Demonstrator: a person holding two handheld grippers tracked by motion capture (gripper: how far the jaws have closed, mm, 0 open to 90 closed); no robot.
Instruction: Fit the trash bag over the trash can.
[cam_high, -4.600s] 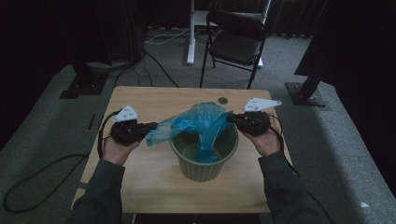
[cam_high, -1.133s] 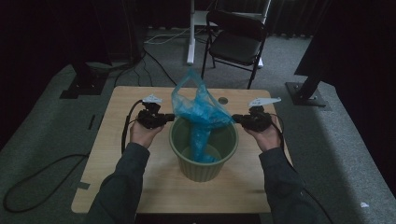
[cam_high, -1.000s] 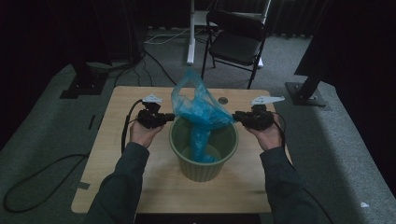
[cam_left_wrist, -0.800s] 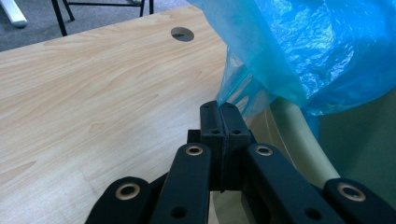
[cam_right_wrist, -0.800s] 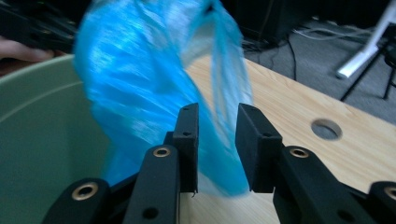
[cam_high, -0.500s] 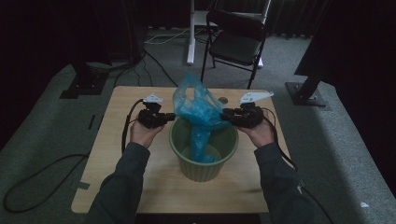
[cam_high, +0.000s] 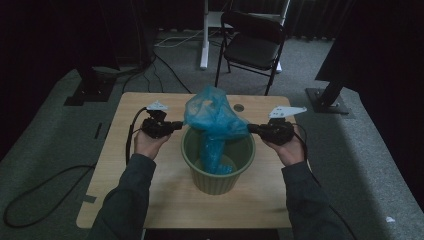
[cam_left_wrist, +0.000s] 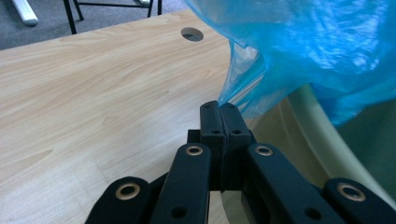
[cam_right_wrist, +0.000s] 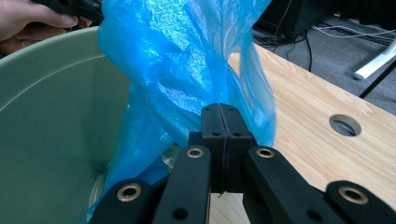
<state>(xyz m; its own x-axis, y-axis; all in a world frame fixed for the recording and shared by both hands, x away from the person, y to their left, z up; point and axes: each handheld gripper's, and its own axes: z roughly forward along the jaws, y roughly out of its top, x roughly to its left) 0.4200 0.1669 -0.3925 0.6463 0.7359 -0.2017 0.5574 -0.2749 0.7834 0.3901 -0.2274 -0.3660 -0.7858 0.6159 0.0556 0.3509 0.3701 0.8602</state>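
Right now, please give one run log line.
left tongs: shut on blue bag | right tongs: just closed on blue bag | bag bottom in green bucket

**Blue, green and pale wood**

The plastic bag (cam_high: 216, 114) at frame centre is bright translucent blue. The bucket (cam_high: 218, 176) below it is pale green. The table (cam_high: 165, 200) shows light wood grain. Black chair (cam_high: 252, 45) at top.

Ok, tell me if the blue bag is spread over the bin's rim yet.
Not yet. The blue bag is bunched above the green bin, its lower part hanging inside; the left gripper and right gripper each pinch an edge.
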